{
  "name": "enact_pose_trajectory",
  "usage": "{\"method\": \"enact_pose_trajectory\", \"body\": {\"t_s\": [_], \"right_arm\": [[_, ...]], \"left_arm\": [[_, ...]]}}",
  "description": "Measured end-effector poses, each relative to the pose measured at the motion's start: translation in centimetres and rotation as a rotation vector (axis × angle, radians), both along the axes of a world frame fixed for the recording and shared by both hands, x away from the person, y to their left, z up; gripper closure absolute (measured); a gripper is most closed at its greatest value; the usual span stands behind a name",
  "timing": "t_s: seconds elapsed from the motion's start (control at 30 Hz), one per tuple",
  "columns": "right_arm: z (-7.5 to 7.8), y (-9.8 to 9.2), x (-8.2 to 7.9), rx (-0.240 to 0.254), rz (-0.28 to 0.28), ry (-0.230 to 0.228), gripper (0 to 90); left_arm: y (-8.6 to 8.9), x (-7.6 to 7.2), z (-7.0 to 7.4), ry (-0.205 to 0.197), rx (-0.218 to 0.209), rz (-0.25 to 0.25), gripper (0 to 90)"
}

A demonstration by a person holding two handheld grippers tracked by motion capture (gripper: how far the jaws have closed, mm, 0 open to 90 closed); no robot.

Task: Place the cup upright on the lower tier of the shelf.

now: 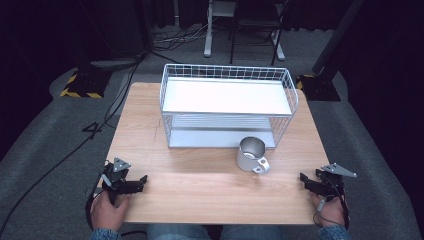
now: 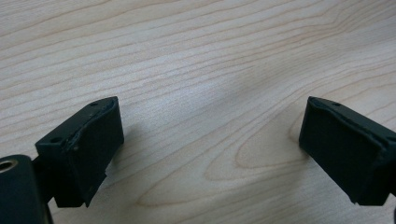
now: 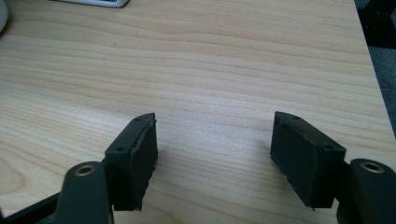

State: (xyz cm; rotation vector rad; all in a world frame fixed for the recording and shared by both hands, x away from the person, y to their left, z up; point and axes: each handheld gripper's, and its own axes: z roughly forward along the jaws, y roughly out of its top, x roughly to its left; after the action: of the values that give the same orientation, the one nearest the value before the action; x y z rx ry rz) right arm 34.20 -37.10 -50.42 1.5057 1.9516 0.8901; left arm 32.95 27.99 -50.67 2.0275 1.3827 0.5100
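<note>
Metal mug (image 1: 251, 155) stands on the table (image 1: 200, 195) just in front of the wire rack (image 1: 227, 105), toward its right end, possibly touching it. Left gripper (image 1: 142, 181) and right gripper (image 1: 303, 178) sit at the near corners, well apart.

- The left tool (image 1: 131, 184) sits low in the person's left hand (image 1: 109, 210), its black jaws pointing toward the right tool.
- In the left gripper view its jaws stand wide apart with nothing between them.
- The right tool (image 1: 311, 183) sits in the right hand (image 1: 331, 212), jaws pointing back toward the left tool.
- In the right gripper view its jaws are parted and bare.
- Both forearms come in from the near edge, well apart.
</note>
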Motion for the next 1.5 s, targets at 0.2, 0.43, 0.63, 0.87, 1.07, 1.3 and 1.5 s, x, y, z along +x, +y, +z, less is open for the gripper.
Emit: {"method": "enact_pose_trajectory", "body": {"t_s": [0.2, 0.43, 0.63, 0.87, 1.07, 1.3, 1.5], "right_arm": [[0.0, 0.0, 0.0, 0.003, 0.000, 0.000, 32.7], [0.0, 0.0, 0.0, 0.002, -0.004, 0.001, 33.5], [0.0, 0.0, -0.1, 0.004, -0.009, -0.003, 34.9], [0.4, -0.1, -0.6, 0.028, -0.006, -0.018, 41.9], [2.0, 0.7, -1.3, 0.090, 0.071, -0.066, 39.4], [4.2, 3.0, -1.8, 0.085, 0.186, -0.082, 38.9], [5.4, 4.9, -1.8, 0.104, 0.241, -0.082, 38.6]], "left_arm": [[0.0, 0.0, 0.0, 0.000, 0.000, 0.000, 6.8], [0.0, 0.0, 0.0, 0.000, 0.000, 0.000, 6.8], [0.0, 0.0, 0.0, 0.000, 0.000, 0.000, 6.8], [0.0, 0.0, 0.0, 0.000, -0.001, 0.001, 6.8], [0.0, 0.0, 0.0, 0.000, -0.002, 0.001, 6.8], [0.0, 0.0, 0.0, 0.000, 0.000, 0.000, 6.8], [0.0, 0.0, 0.0, 0.000, 0.000, 0.001, 6.8]]}}
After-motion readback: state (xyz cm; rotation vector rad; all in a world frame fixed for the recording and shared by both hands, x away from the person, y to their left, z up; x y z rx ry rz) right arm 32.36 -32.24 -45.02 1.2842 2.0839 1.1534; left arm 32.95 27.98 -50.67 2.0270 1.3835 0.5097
